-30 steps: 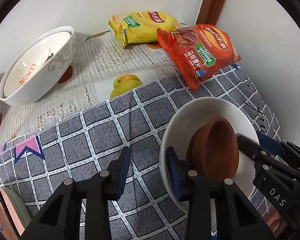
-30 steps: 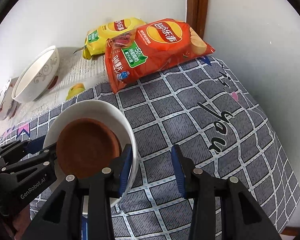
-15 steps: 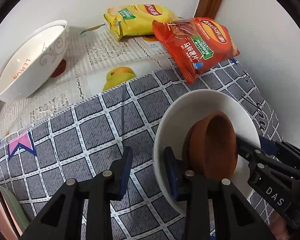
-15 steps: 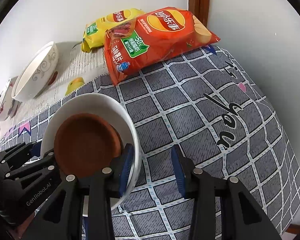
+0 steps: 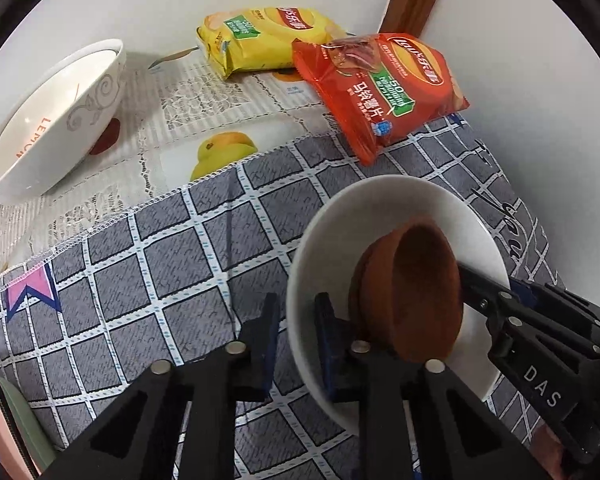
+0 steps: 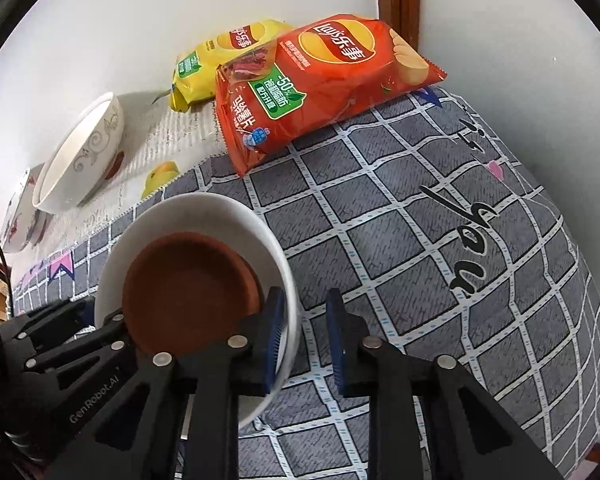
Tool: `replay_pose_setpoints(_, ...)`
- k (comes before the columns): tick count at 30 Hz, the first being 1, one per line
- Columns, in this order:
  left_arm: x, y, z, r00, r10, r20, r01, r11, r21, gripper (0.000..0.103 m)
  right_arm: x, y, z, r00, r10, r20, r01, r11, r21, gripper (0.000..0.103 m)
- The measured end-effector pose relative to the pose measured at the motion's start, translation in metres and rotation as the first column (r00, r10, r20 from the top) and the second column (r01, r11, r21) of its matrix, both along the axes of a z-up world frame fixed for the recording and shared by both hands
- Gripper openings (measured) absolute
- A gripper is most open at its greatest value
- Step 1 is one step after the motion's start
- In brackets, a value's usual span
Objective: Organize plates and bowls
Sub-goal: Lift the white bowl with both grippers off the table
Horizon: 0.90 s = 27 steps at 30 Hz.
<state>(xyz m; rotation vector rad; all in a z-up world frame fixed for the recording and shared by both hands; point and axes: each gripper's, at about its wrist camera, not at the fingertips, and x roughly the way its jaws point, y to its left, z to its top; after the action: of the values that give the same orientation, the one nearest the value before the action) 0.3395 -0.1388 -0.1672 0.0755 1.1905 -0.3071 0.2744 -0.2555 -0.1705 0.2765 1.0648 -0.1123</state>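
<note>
A white bowl (image 5: pixel 384 208) (image 6: pixel 204 216) holds a brown clay dish (image 5: pixel 416 292) (image 6: pixel 188 296) tilted inside it, over the grey checked cloth. My left gripper (image 5: pixel 296 316) straddles the bowl's left rim, one finger outside and one inside. My right gripper (image 6: pixel 304 320) straddles the bowl's right rim the same way. The jaws stand a small gap apart around the rim; whether they press it cannot be told. A large white bowl marked LEMON (image 5: pixel 52 120) (image 6: pixel 80 152) leans on the far left of the table.
A yellow chip bag (image 5: pixel 264 40) (image 6: pixel 220 60) and a red chip bag (image 5: pixel 380 92) (image 6: pixel 312 84) lie at the back by the wall. Another patterned bowl (image 6: pixel 20 216) sits far left. A pink and green plate edge (image 5: pixel 4 428) shows lower left.
Both grippers and the white bowl with the brown dish have shifted slightly toward the back of the table. The left jaws have narrowed a little around the rim.
</note>
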Motion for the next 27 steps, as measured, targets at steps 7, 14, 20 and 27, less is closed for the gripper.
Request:
replay_pose_setpoints(7, 0.0002, -0.0003, 0.0001, 1.000, -0.001, 0.005, 0.001, 1.000, 0.001, 0.013, 0.0011, 0.0024, -0.0006, 1.000, -0.003, 0.012, 0.003, 1.000, 0.028, 0.009)
replay_pose_setpoints(14, -0.0007, -0.0007, 0.0000, 1.000, 0.002, 0.008, -0.002, 1.000, 0.003, 0.013, 0.0004, 0.0022, -0.0010, 1.000, -0.011, 0.013, 0.011, 0.999, 0.031, 0.009)
replay_pose_setpoints(20, -0.0009, -0.0004, 0.0005, 1.000, 0.004, 0.012, -0.004, 1.000, 0.006, 0.013, -0.0002, 0.0016, -0.0010, 1.000, -0.011, 0.012, 0.011, 1.000, 0.030, 0.009)
replay_pose_setpoints(27, -0.0018, -0.0016, 0.0012, 1.000, 0.009, 0.018, -0.009, 1.000, 0.007, 0.013, 0.0027, -0.0006, -0.0013, 1.000, -0.008, -0.002, 0.008, 0.999, 0.050, 0.009)
